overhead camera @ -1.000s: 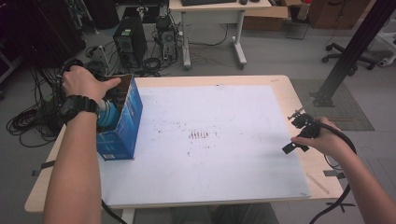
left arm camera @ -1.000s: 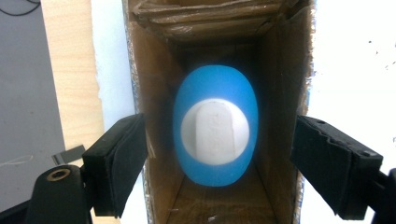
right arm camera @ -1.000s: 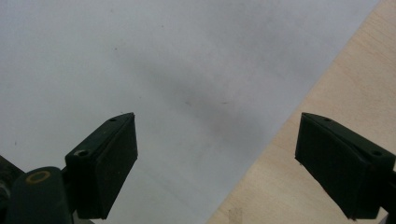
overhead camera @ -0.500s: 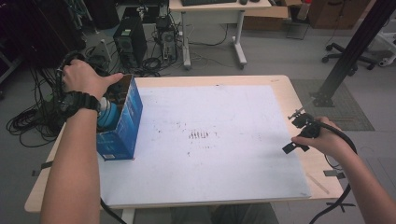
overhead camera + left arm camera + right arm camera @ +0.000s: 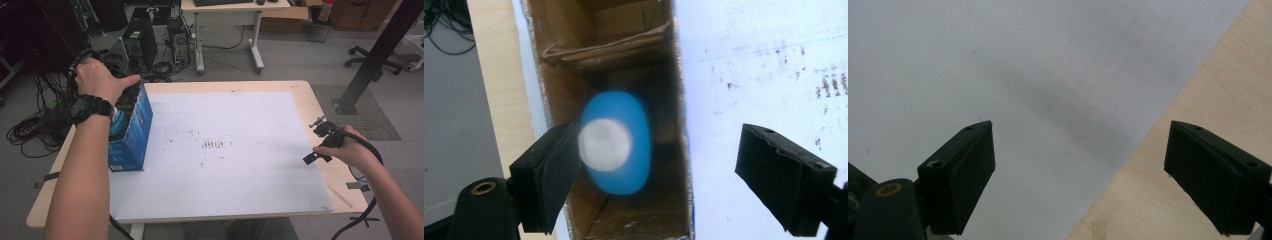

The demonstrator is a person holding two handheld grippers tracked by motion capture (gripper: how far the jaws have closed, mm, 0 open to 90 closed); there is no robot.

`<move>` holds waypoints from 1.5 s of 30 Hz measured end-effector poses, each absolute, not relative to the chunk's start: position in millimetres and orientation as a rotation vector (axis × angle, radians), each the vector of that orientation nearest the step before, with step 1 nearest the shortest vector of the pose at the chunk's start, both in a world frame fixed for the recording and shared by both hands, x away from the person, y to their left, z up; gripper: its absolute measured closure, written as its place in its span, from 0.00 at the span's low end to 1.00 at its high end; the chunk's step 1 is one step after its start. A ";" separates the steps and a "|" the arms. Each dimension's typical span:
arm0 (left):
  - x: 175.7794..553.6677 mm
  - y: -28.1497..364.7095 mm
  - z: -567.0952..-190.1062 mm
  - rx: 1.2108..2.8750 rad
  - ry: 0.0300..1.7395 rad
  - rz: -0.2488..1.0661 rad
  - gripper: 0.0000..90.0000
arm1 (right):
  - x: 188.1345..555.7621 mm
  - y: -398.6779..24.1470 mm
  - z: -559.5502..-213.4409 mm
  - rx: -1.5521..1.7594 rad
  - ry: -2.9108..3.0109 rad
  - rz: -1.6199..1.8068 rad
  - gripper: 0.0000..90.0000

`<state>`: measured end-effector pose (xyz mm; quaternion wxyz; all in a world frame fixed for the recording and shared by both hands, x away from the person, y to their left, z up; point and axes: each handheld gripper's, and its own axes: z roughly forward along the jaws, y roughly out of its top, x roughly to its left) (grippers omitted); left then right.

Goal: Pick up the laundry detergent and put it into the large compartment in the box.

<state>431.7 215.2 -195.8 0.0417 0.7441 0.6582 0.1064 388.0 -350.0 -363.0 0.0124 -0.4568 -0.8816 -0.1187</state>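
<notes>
An open-topped blue cardboard box [image 5: 131, 135] stands on the left edge of the white sheet [image 5: 240, 190]. My left hand hovers over its far end, with the left gripper [image 5: 129, 94] mostly hidden beneath it. In the left gripper view I look down into the box [image 5: 624, 40], where a blurred blue bottle with a white cap [image 5: 616, 142] lies; it shows as a teal shape [image 5: 119, 125] from above. The left gripper [image 5: 656, 150] is open, nothing between its jaws. My right gripper [image 5: 312, 141] hangs open over the sheet's right border [image 5: 998, 75] and the bare wood [image 5: 1198, 90].
The wooden table [image 5: 320, 100] carries the sheet, which has dark smudges [image 5: 215, 145] at its middle. On the floor behind are computer towers [image 5: 137, 40], coiled cables [image 5: 35, 130], a desk leg [image 5: 255, 45] and a black post [image 5: 372, 55] at the right.
My left hand has lifted a little and drifted toward the far end of the box. The right hand and gripper have stayed where they were.
</notes>
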 end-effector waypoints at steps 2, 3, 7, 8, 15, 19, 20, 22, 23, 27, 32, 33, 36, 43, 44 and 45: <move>432.0 210.9 -195.8 2.284 1.996 0.317 0.20 | 388.0 -350.7 -363.0 -1.426 -2.748 -0.368 0.14; 432.3 208.9 -195.8 2.293 1.986 0.310 0.20 | 387.9 -350.9 -363.1 -1.426 -2.747 -0.369 0.14; 433.6 201.4 -196.9 2.317 1.940 0.284 0.19 | 387.6 -351.7 -363.5 -1.428 -2.745 -0.369 0.14; 433.8 199.7 -196.9 2.318 1.932 0.276 0.19 | 387.5 -351.8 -363.5 -1.430 -2.745 -0.370 0.14; 435.1 187.0 -198.7 2.351 1.864 0.246 0.19 | 387.4 -352.7 -363.6 -1.428 -2.745 -0.370 0.14; 435.9 181.1 -200.1 2.367 1.826 0.223 0.19 | 387.3 -353.1 -364.0 -1.429 -2.744 -0.371 0.14; 436.0 179.6 -200.6 2.370 1.818 0.216 0.19 | 387.3 -353.0 -364.0 -1.429 -2.744 -0.371 0.14; 436.1 176.1 -202.0 2.380 1.808 0.221 0.19 | 387.3 -353.1 -363.7 -1.428 -2.745 -0.373 0.14; 436.2 174.1 -202.8 2.384 1.796 0.215 0.19 | 387.4 -353.0 -363.5 -1.428 -2.746 -0.372 0.14; 436.1 168.1 -206.1 2.394 1.774 0.204 0.19 | 387.2 -352.6 -363.3 -1.426 -2.746 -0.373 0.14; 435.9 161.0 -210.6 2.405 1.740 0.179 0.19 | 387.2 -352.9 -362.7 -1.427 -2.746 -0.373 0.14; 435.9 159.6 -211.4 2.408 1.736 0.178 0.19 | 387.2 -353.1 -362.6 -1.427 -2.747 -0.374 0.14; 435.6 155.0 -213.2 2.421 1.721 0.179 0.19 | 387.0 -353.5 -362.2 -1.429 -2.747 -0.375 0.14; 435.0 142.0 -218.8 2.430 1.676 0.154 0.19 | 386.4 -354.2 -362.6 -1.435 -2.744 -0.374 0.14; 434.9 141.0 -219.4 2.434 1.672 0.154 0.19 | 386.4 -354.7 -362.5 -1.432 -2.745 -0.374 0.14; 434.7 139.6 -220.6 2.435 1.670 0.154 0.19 | 386.4 -354.9 -362.5 -1.432 -2.746 -0.375 0.14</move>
